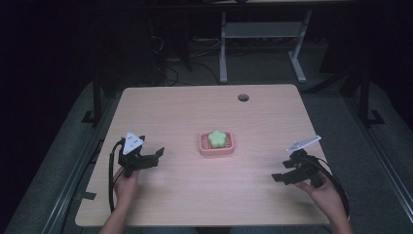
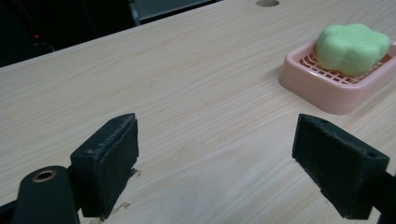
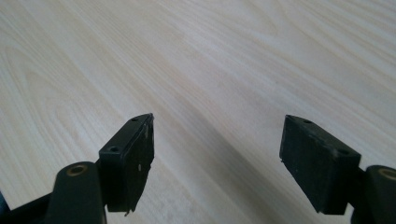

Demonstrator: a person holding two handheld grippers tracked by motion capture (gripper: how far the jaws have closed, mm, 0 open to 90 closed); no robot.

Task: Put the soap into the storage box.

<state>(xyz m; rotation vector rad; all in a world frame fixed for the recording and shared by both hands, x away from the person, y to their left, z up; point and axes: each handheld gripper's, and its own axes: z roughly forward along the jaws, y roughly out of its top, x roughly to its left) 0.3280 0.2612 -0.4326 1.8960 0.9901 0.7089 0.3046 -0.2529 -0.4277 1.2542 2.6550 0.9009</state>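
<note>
Sitting in a pink soap dish [image 1: 216,145], the green flower-shaped soap [image 1: 217,138] lies ahead and to the right of the left gripper [image 1: 157,155], well apart from it, and off to the left of the right gripper [image 1: 278,177], also well apart. Both grippers rest low over the bare tabletop [image 1: 204,105] with jaws spread wide, grasping nothing. The soap looks smooth and rounded, so I judge a pinch across its lobes could squirt it out. The light dish may slide or tip if a jaw catches its rim, and a steep approach might press the soap into the grid.
</note>
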